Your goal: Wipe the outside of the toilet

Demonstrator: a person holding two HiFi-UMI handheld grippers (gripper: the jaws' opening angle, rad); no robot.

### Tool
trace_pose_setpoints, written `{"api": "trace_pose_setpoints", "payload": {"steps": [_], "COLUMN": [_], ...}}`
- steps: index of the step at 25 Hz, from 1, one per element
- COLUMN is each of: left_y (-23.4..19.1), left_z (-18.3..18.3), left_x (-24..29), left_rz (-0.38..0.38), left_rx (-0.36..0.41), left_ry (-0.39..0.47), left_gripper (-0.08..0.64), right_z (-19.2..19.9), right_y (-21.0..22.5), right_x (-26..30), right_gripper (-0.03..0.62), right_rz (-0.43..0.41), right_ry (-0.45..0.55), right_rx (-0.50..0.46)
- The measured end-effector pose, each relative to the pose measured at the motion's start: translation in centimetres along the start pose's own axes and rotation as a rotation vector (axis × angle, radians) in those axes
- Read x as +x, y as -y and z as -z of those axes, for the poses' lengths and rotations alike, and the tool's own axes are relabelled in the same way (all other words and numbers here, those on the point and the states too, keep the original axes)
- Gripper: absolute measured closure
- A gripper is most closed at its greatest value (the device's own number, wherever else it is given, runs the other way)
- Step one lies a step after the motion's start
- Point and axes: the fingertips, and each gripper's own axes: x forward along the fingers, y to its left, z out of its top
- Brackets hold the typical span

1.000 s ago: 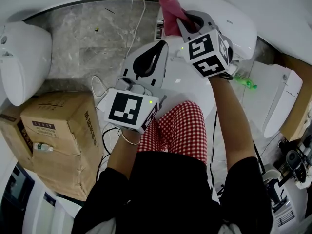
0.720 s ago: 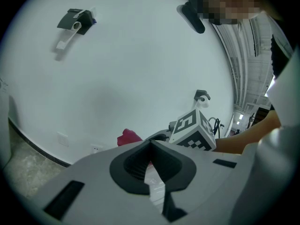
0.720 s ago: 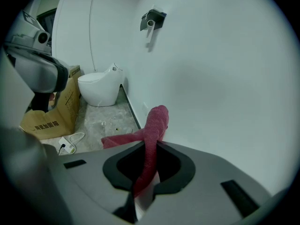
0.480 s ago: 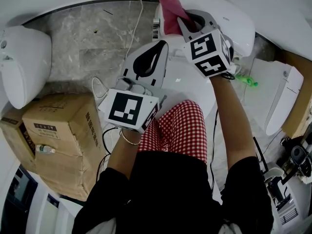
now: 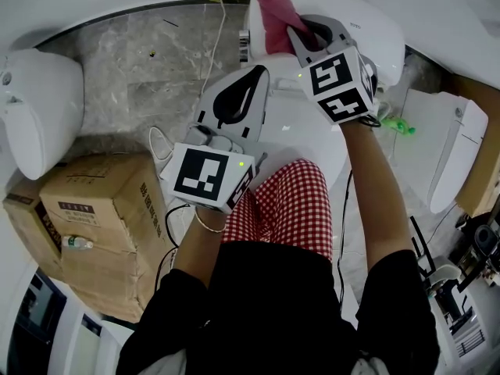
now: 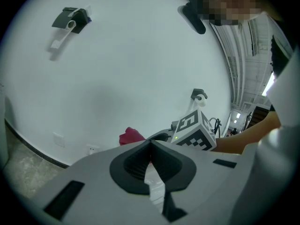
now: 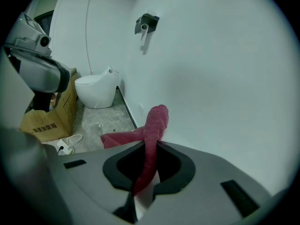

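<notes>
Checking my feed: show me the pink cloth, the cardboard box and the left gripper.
pink cloth (image 7: 153, 125), right gripper view, on the fold rising above the jaws.
cardboard box (image 5: 90, 190), head view, on its top face.
left gripper (image 6: 150, 143), left gripper view, where its jaw tips meet.

Gripping the cloth (image 5: 273, 18) in the right tongs (image 5: 303, 34), atop the toilet (image 5: 383, 37) by the wall. Holding the left tongs (image 5: 248, 84) just left of them, nearer the body. Facing a cardboard box (image 5: 101, 209) on the floor (image 5: 148, 69) at left, second toilet (image 5: 39, 100) behind it.
</notes>
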Motion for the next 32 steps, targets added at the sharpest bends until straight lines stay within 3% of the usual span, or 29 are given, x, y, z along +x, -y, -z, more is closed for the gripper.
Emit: {"api": "trace_pose_setpoints", "payload": {"steps": [15,32], "left_y": [1.5,3.1], "left_z": [-0.3,0.9], "left_x": [1.3,2.9], "left_rz": [0.066,0.127], "left_rx": [0.033,0.012], "left_ry": [-0.025,-0.055], "left_gripper": [0.551,0.551], "right_z": [1.7,4.7], "right_y": [1.8,4.6], "right_x": [-2.0,-4.5], "right_gripper": [0.538,0.537], "right_rz": [0.052,0.126], "right_ry": [0.007,-0.007], "right_rx": [0.058,0.112]}}
